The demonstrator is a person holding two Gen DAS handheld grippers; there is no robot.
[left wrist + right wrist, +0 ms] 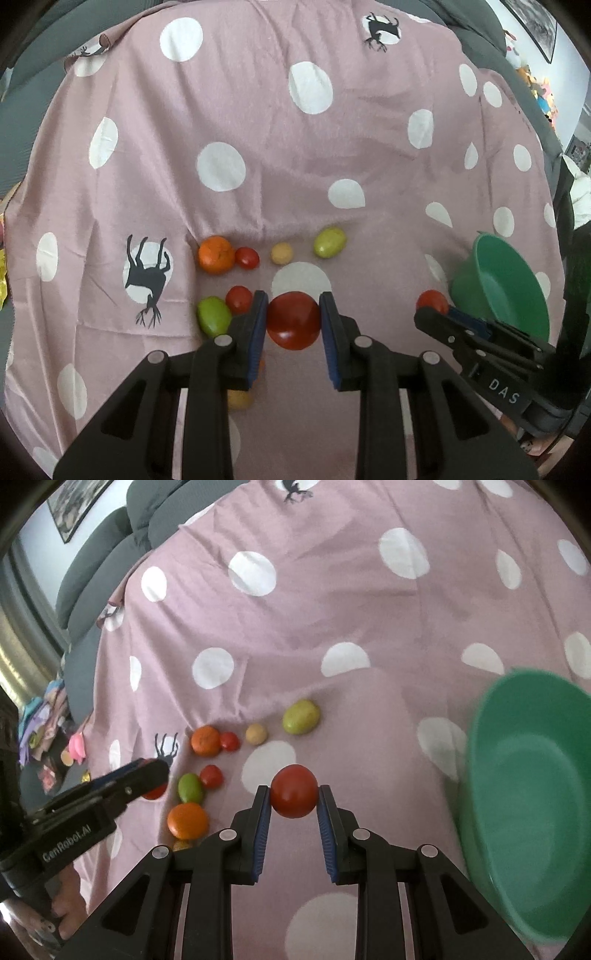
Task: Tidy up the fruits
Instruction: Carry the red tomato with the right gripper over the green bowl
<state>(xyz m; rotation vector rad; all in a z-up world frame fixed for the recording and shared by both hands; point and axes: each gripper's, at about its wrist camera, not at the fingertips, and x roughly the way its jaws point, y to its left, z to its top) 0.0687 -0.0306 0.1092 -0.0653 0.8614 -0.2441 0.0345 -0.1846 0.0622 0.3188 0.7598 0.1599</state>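
My left gripper (pixel 293 301) is shut on a large red tomato (pixel 293 323), held above the pink spotted cloth (pixel 258 147). In the right wrist view my right gripper (pixel 293 790) is shut on another red tomato (pixel 294 794), left of the green bowl (pixel 528 794). Each gripper shows in the other's view: the right gripper (pixel 432 314) with its tomato (pixel 433 300) beside the bowl (pixel 506 284), and the left gripper (pixel 159 771) at the left. Loose fruit on the cloth includes an orange (pixel 216 254), small red tomatoes (pixel 246 257), a green fruit (pixel 330 242) and another green fruit (pixel 213 315).
A small yellow fruit (pixel 282 253) lies between the tomatoes and the far green fruit. A second orange (pixel 188 820) sits near the left gripper. A grey sofa (pixel 110 542) rises behind the cloth, and toys and clutter (pixel 48 716) lie off its left edge.
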